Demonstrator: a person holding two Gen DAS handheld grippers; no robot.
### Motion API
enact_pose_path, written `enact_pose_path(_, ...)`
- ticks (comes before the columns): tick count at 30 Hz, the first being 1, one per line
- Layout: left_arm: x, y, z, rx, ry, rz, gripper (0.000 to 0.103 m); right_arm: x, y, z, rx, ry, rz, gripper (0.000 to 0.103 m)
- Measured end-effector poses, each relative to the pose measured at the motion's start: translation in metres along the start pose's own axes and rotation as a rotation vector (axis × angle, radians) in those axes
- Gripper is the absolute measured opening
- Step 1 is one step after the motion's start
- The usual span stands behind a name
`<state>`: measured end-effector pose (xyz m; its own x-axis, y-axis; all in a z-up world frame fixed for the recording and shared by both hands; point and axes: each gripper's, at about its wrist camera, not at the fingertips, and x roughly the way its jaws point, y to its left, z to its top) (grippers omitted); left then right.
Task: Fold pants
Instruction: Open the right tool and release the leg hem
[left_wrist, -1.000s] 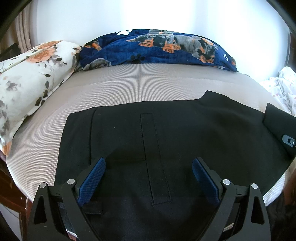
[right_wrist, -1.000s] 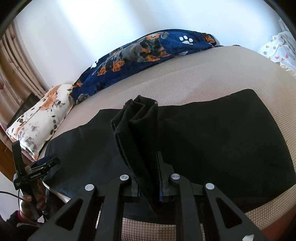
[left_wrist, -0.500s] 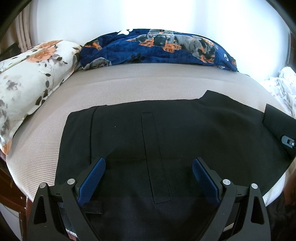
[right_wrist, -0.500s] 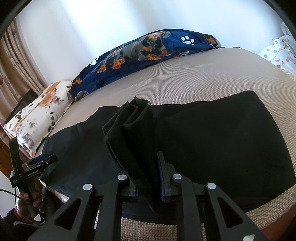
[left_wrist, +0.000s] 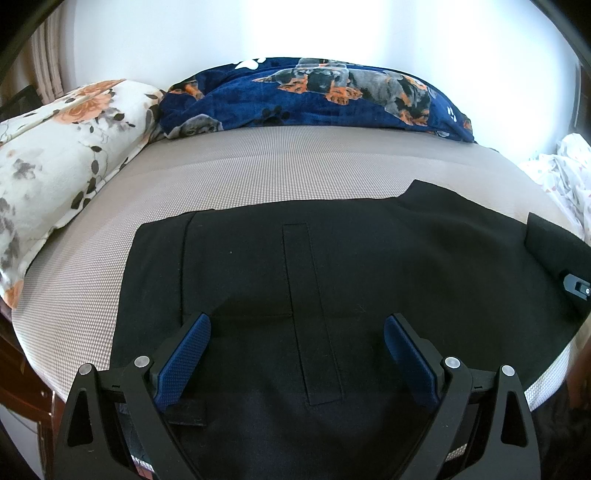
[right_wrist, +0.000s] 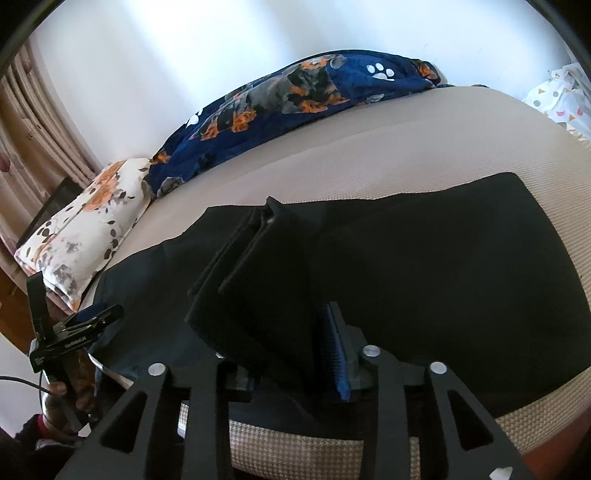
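Note:
Black pants lie spread across the near part of the bed, waistband end to the left. My left gripper is open, its blue pads apart just above the waist area, holding nothing. My right gripper is shut on a bunched fold of the pants' leg end, lifted above the flat part of the pants. The left gripper also shows in the right wrist view at the left bed edge, and the right gripper shows at the right edge of the left wrist view.
The bed has a beige checked mattress cover. A floral pillow lies at the left and a dark blue dog-print blanket along the far wall. White patterned bedding lies at the right. Curtains hang at the left.
My right gripper has carried the held fold further left and higher over the flat pants, and the fold has spread wider. My left gripper has stayed still and open.

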<state>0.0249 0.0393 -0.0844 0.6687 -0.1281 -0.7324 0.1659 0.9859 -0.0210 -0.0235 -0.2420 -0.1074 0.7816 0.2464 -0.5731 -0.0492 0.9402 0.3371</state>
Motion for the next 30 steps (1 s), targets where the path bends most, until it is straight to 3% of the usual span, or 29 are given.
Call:
enact_pose_path(10,0.000,0.000,0.001,0.002,0.000,0.002,0.095,-0.004,0.004,-0.002,0.000,0.016,0.079,0.054)
enact_pose_path(14,0.000,0.001,0.001,0.001,0.001,0.001,0.095,-0.006,-0.003,-0.002,0.061,0.026,0.209,0.064)
enact_pose_path(19,0.000,0.000,0.001,-0.002,0.000,0.000,0.095,-0.008,-0.027,-0.005,0.219,0.068,0.471,0.065)
enact_pose_path(22,0.000,0.002,-0.001,-0.003,0.000,0.000,0.095,-0.016,-0.043,-0.005,0.302,0.027,0.523,0.065)
enact_pose_path(25,0.000,0.003,-0.001,-0.001,-0.002,0.000,0.095,-0.034,-0.059,0.006,0.317,-0.058,0.466,0.058)
enact_pose_path(28,0.000,0.007,-0.005,-0.003,-0.003,-0.004,0.095,-0.052,-0.088,0.021,0.327,-0.141,0.307,0.037)
enact_pose_path(30,0.000,0.007,-0.005,-0.005,0.002,-0.005,0.095,-0.052,-0.114,0.029,0.373,-0.130,0.211,0.025)
